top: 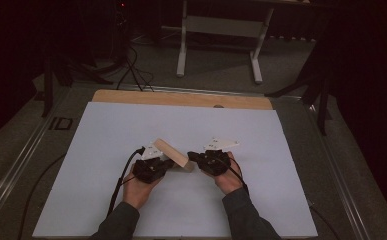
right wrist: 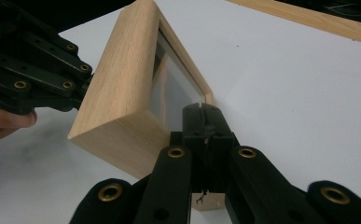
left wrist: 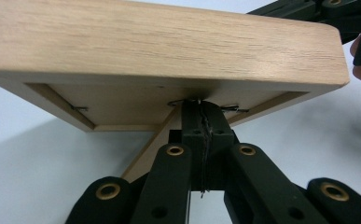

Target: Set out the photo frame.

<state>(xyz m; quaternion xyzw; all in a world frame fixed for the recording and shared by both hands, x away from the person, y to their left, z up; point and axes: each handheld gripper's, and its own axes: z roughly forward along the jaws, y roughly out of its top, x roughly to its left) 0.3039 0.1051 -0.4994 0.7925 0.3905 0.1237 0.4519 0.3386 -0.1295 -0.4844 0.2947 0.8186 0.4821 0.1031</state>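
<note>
While both closed tongs (top: pixel 178 162) flank the wooden frame (top: pixel 172 153), it seemingly tilts on the white sheet (top: pixel 261 150).

No readable text, label or number anywhere.

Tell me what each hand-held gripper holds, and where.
Neither plainly clamps anything. Both the left hand-held gripper and the right hand-held gripper are shut, tips against the tilted wooden frame: left at its back, right at its glass front.

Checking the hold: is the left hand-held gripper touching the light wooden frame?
Touching: left gripper view shows the shut left hand-held gripper meeting the light wooden frame.
</note>
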